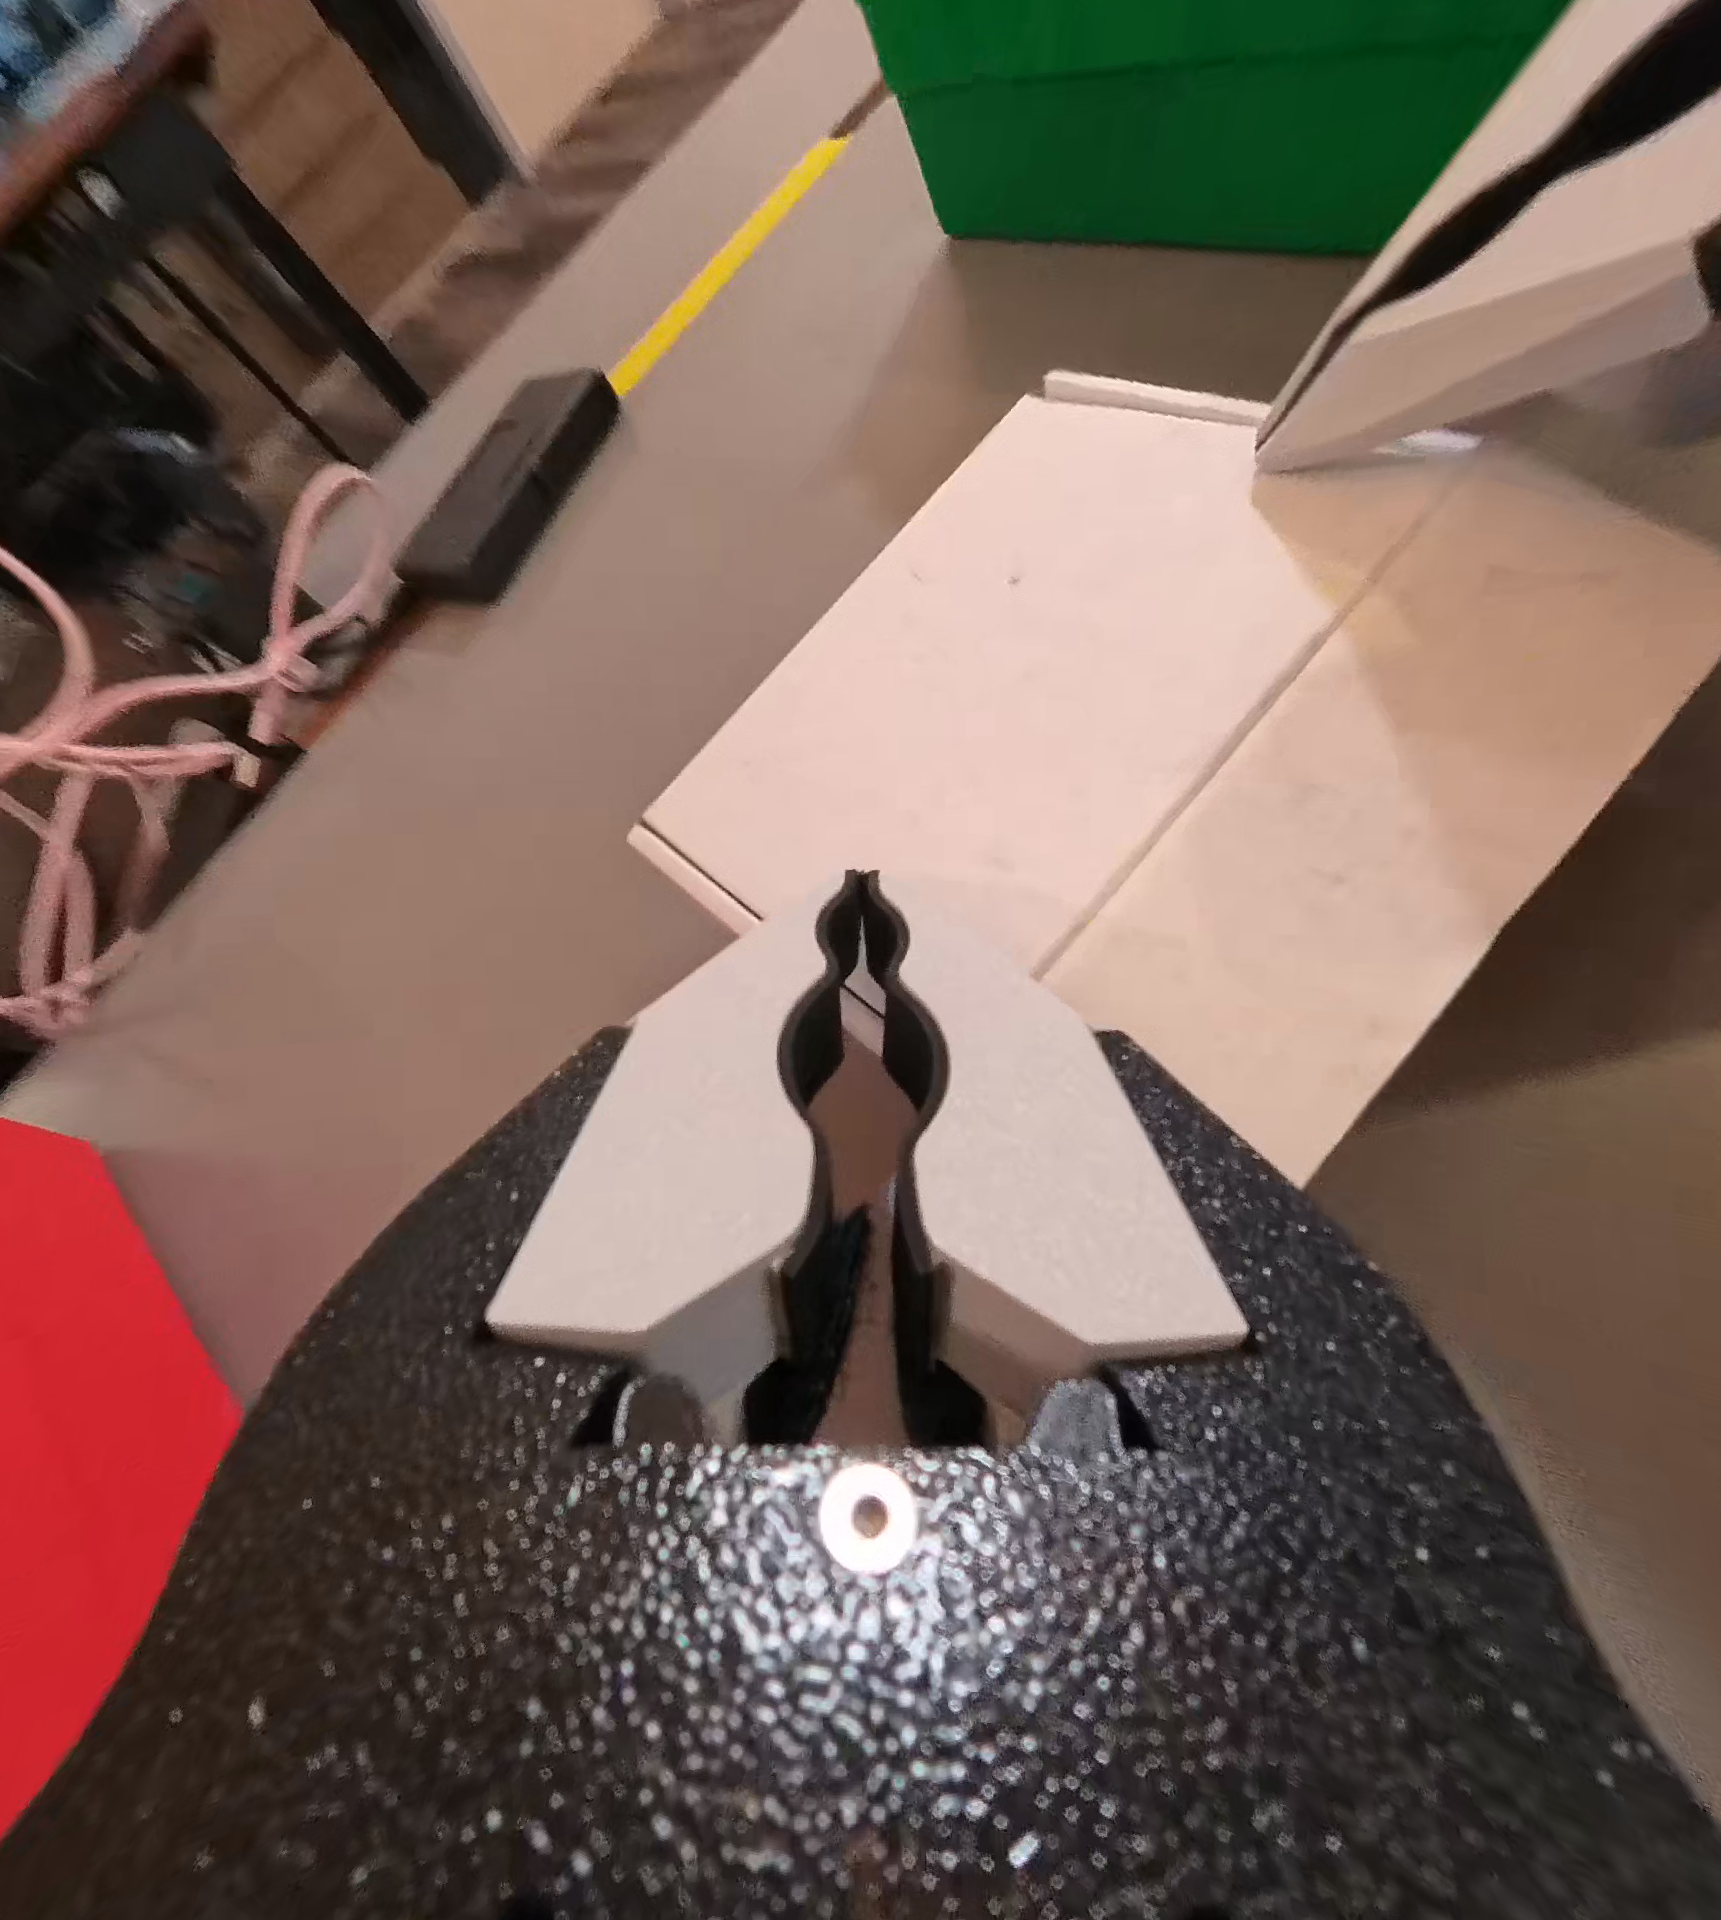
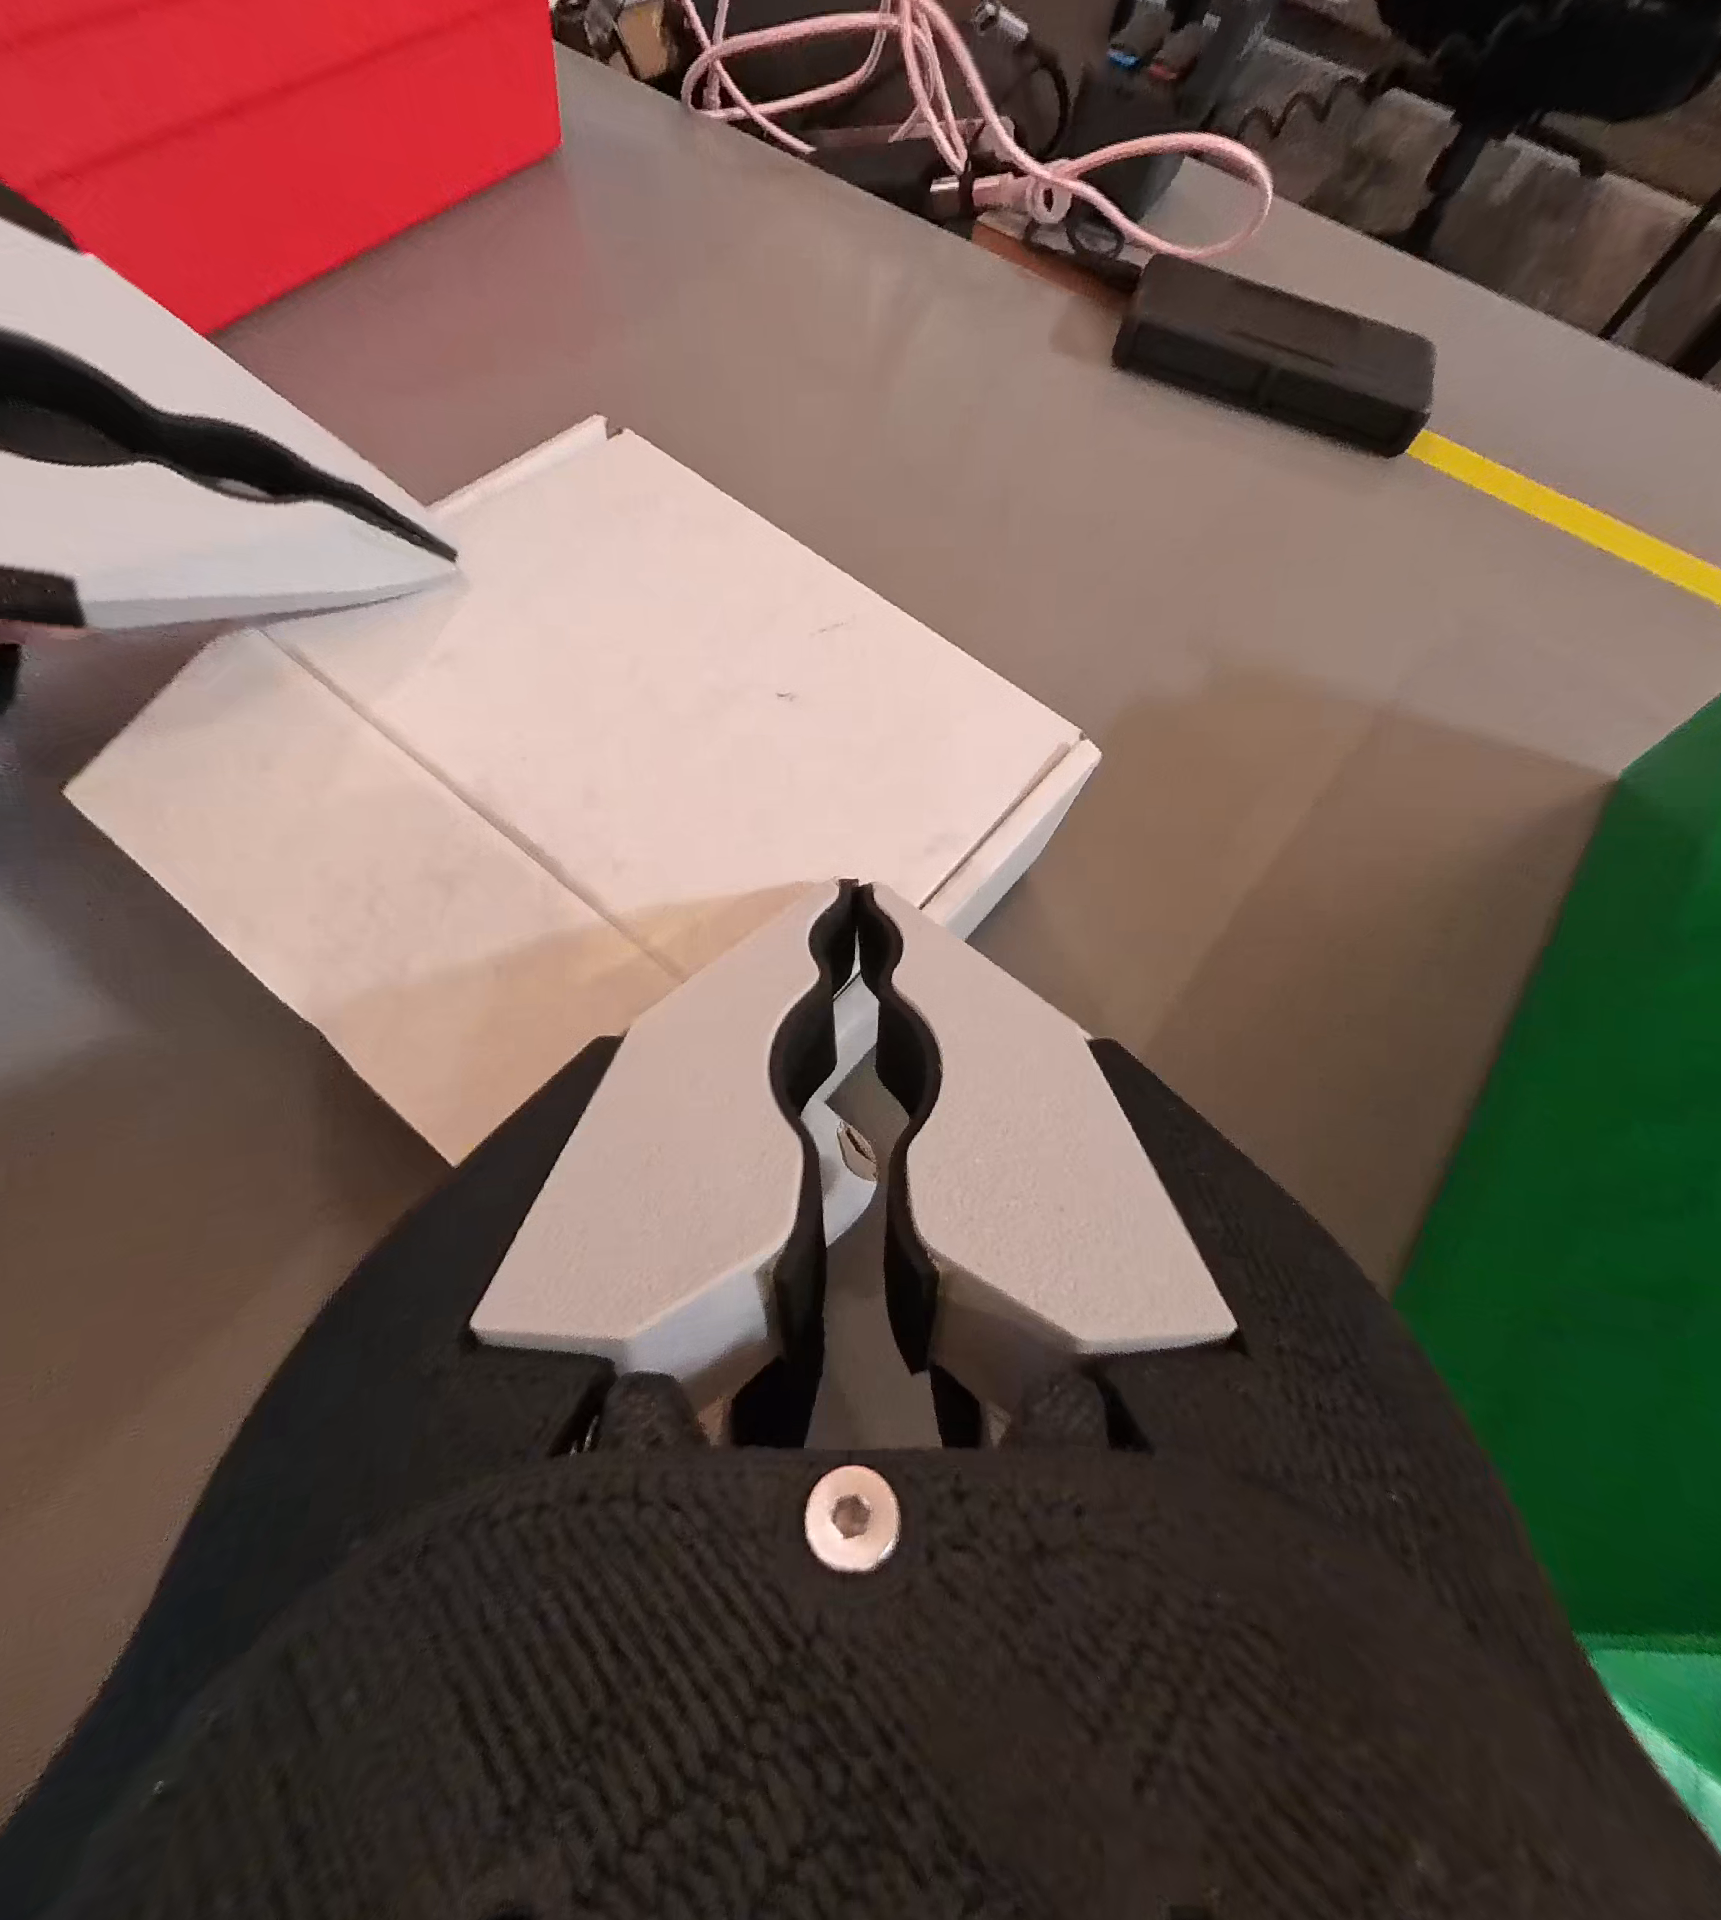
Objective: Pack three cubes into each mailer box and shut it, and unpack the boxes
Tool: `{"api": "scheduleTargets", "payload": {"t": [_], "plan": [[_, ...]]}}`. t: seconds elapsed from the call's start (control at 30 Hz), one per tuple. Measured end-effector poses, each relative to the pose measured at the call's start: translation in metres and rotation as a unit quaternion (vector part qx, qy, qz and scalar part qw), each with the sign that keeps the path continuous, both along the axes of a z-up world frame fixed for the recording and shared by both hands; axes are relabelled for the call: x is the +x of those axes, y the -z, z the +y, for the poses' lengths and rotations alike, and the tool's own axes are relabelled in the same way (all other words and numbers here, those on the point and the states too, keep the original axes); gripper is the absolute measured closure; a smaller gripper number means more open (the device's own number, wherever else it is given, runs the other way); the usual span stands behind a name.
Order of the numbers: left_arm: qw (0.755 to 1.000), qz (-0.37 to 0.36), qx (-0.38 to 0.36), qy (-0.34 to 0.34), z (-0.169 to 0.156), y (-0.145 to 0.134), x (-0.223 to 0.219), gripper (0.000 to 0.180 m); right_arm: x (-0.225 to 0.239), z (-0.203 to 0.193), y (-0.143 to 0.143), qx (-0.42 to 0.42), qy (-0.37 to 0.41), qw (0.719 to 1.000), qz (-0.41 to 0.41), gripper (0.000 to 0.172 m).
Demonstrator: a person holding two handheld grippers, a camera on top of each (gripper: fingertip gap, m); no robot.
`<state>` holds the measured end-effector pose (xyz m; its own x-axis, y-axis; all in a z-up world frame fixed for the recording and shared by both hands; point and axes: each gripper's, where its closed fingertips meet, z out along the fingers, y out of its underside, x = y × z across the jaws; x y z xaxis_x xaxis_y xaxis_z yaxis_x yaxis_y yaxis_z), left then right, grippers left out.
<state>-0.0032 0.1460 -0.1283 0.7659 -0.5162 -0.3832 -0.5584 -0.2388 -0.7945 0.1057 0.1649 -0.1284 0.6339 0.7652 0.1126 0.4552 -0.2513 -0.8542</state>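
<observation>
Your left tongs (image 1: 864, 883) are closed tip to tip w/ nothing between them, and your right tongs (image 2: 851, 888) are the same, pads meeting on air. Both hover over the flat white cardboard mailer box (image 2: 627, 675), which lies closed in the middle of the grey desk (image 2: 939, 395), lid down, a seam running across its top. No cubes in view. The red plastic bin (image 2: 243, 135) sits to your left, the green plastic bin (image 2: 1614, 1143) to your right; a black rectangular device (image 2: 1271, 364) and pink cables (image 2: 1095, 177) lie at the far edge by a yellow tape line (image 2: 1604, 530). Prob you're between steps: box shut, so either packing just finished or unpacking is about to start; can't tell which. If unpacking, next move needs the tongs opened and a tip worked under the front lid flap, other tongs steadying the box.
</observation>
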Motion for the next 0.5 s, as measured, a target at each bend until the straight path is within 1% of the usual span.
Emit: {"api": "scheduleTargets", "payload": {"t": [0.03, 0.1, 0.13, 0.17, 0.2, 0.27, 0.33, 0.4, 0.47, 0.5], "plan": [[0.999, 0.023, 0.025, 0.0, 0.0, -0.001, 0.0, 0.18, 0.0, 0.001, 0.0, 0.008, -0.002, 1.0, -0.004, 0.172], [0.996, 0.057, 0.066, -0.007, 0.0, -0.005, -0.003, 0.18, 0.001, 0.001, -0.004, 0.035, -0.008, 0.999, -0.007, 0.172], [0.993, 0.068, 0.093, -0.015, 0.0, -0.012, -0.008, 0.18, 0.0, 0.0, -0.011, 0.064, -0.017, 0.998, 0.0, 0.172], [0.99, 0.068, 0.123, -0.018, -0.002, -0.022, -0.011, 0.18, -0.003, -0.006, -0.023, 0.102, -0.034, 0.994, 0.02, 0.146], [0.987, 0.058, 0.15, -0.021, -0.004, -0.033, -0.016, 0.18, -0.009, -0.017, -0.034, 0.137, -0.065, 0.988, 0.04, 0.125], [0.982, 0.029, 0.184, -0.036, -0.008, -0.052, -0.029, 0.18, -0.02, -0.046, -0.047, 0.196, -0.143, 0.969, 0.051, 0.108], [0.981, 0.001, 0.191, -0.043, -0.01, -0.061, -0.041, 0.18, -0.029, -0.073, -0.043, 0.256, -0.216, 0.942, 0.002, 0.097], [0.98, -0.015, 0.193, -0.046, -0.011, -0.065, -0.05, 0.18, -0.038, -0.087, -0.029, 0.308, -0.258, 0.912, -0.081, 0.096], [0.98, -0.017, 0.194, -0.047, -0.012, -0.065, -0.057, 0.18, -0.045, -0.091, -0.016, 0.344, -0.275, 0.885, -0.149, 0.096], [0.98, -0.019, 0.196, -0.043, -0.014, -0.065, -0.058, 0.18, -0.049, -0.091, -0.012, 0.36, -0.275, 0.876, -0.167, 0.095]]}}
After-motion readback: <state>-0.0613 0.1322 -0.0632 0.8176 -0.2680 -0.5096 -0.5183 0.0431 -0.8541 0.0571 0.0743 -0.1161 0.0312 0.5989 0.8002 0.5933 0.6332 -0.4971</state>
